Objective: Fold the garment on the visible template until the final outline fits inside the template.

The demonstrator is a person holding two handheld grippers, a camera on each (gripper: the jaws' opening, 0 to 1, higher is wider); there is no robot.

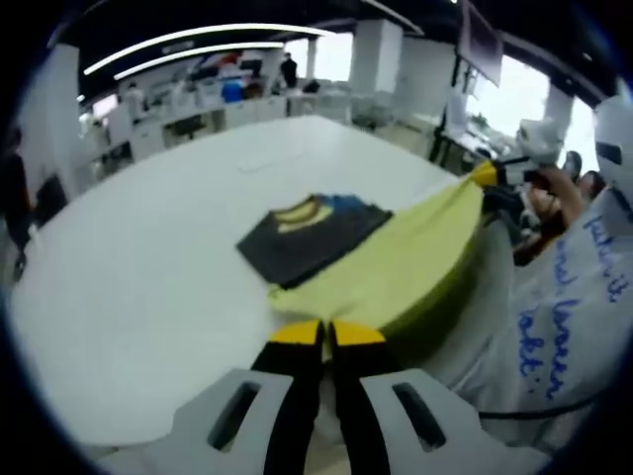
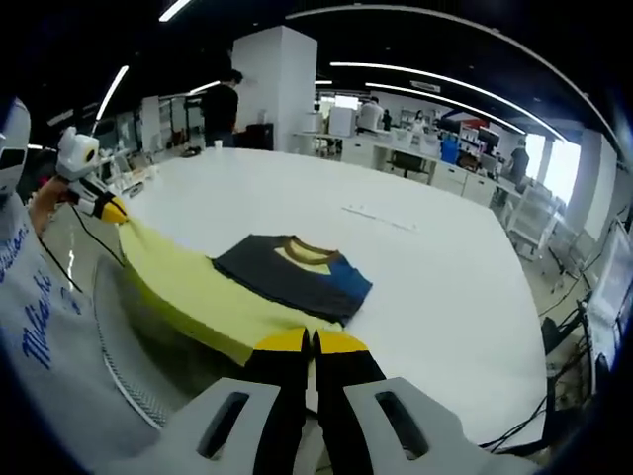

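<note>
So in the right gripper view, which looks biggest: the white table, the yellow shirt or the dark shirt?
1. White table, by far the biggest.
2. Yellow shirt.
3. Dark shirt, folded, on the yellow one.
The shirts look close in size, and the yellow one is nearer the camera, so that order is unsure.

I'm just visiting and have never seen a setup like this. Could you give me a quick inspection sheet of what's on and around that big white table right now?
Surface: large white table, mostly bare.
Job's things: a garment, dark grey with a yellow collar and a blue patch, lies folded on a yellow cloth pulled taut off the table edge.
Clutter: a small flat item farther across the table, too small to identify.
Grippers: left gripper and right gripper, each pinching an edge of the yellow cloth, jaws together.
Cables: a dark cable near the left gripper.
Surroundings: open office with desks, a white pillar, ceiling light strips, people in the distance.
</note>
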